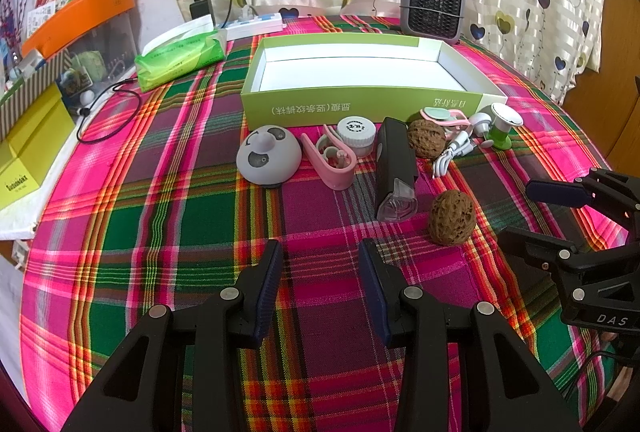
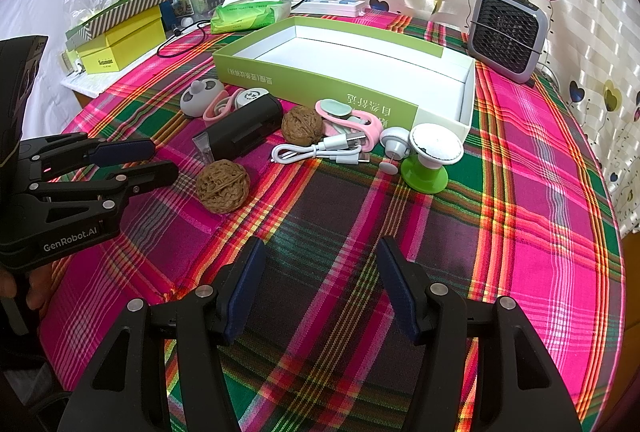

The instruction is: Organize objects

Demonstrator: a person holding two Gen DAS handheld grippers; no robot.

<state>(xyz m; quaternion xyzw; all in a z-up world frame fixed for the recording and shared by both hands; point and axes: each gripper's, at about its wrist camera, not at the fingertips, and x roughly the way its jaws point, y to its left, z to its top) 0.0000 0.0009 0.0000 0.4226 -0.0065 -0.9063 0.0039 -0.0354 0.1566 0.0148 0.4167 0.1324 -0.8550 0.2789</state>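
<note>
We hold the left gripper (image 1: 320,264) and right gripper (image 2: 320,264) at bottom centre of their views, both with jaws spread and empty above the plaid tablecloth (image 2: 520,192). The green box (image 1: 360,104), bare inside, sits mid-frame. Along its near wall lie a grey dome (image 1: 268,156), a black device (image 1: 394,160), two walnuts (image 2: 222,186), a white cable (image 2: 316,152) and a green-based pincushion (image 2: 430,160).

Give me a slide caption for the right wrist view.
Open right gripper hovers over plaid tablecloth, facing walnuts, gadgets and an empty green box.
</note>
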